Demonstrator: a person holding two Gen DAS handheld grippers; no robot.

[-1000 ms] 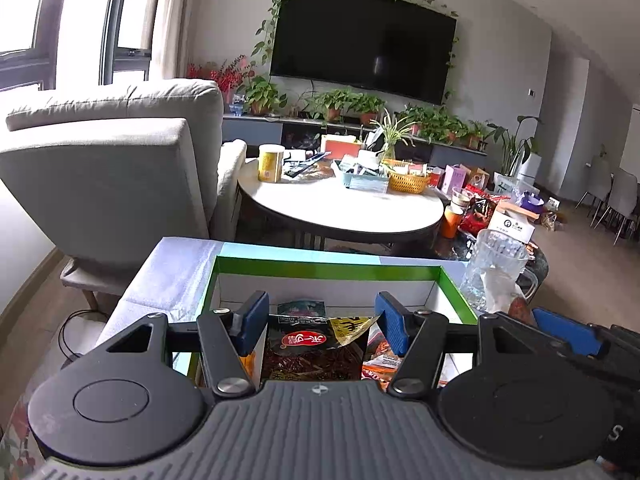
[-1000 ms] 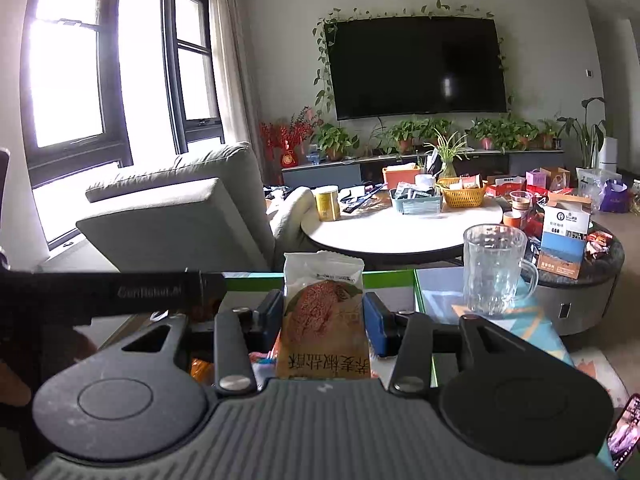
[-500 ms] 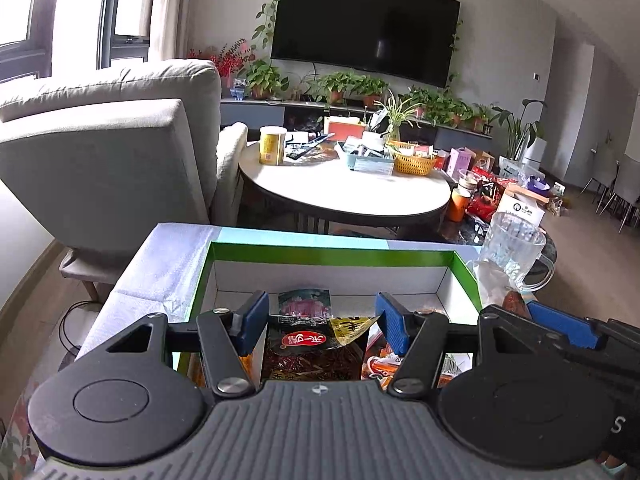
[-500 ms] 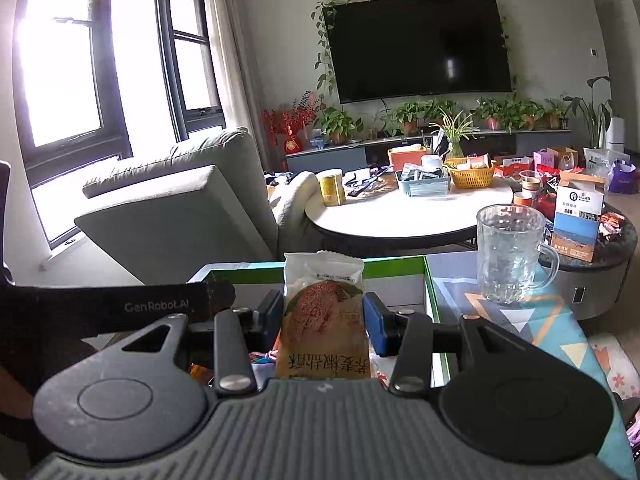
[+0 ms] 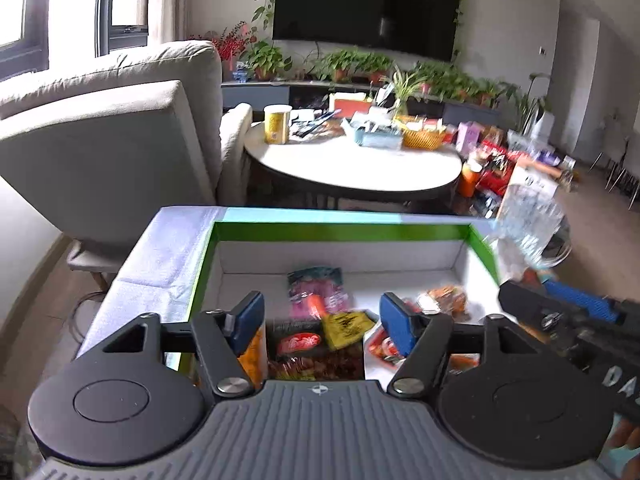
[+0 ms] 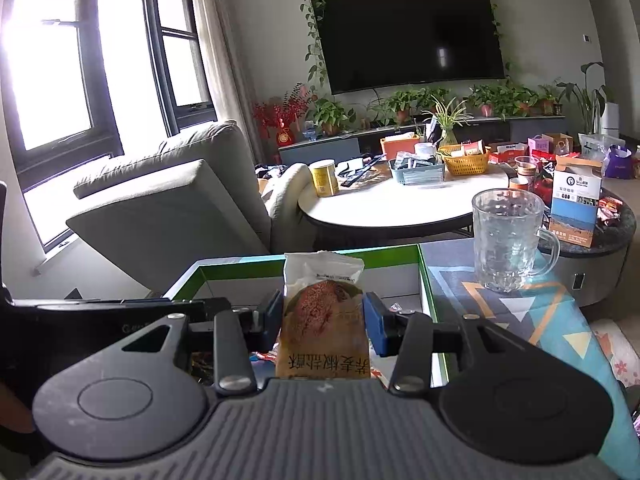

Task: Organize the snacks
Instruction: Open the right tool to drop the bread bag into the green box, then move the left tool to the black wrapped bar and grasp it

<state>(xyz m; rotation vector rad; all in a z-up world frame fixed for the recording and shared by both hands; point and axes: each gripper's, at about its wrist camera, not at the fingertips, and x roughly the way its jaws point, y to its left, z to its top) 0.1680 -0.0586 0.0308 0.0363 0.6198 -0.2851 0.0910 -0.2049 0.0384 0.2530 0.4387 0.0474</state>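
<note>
Through the left wrist camera we see the left gripper [image 5: 322, 318], jaws just opened wide, above a dark snack packet [image 5: 304, 344] lying in the green-rimmed box [image 5: 340, 232]. Through the right wrist camera, the right gripper [image 6: 322, 318] clamps an upright buckwheat snack bag [image 6: 322, 320] over that box [image 6: 424, 276], beside a glass mug [image 6: 506, 240].

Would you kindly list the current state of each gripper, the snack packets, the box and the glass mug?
Left gripper: open, jaws just widened, dark red packet between them, unpressed.
Right gripper: shut on upright tan packet.
Green-rimmed box: open-topped, holding several packets.
Glass mug: upright, apparently empty, beside the box.
TV: off.
</note>
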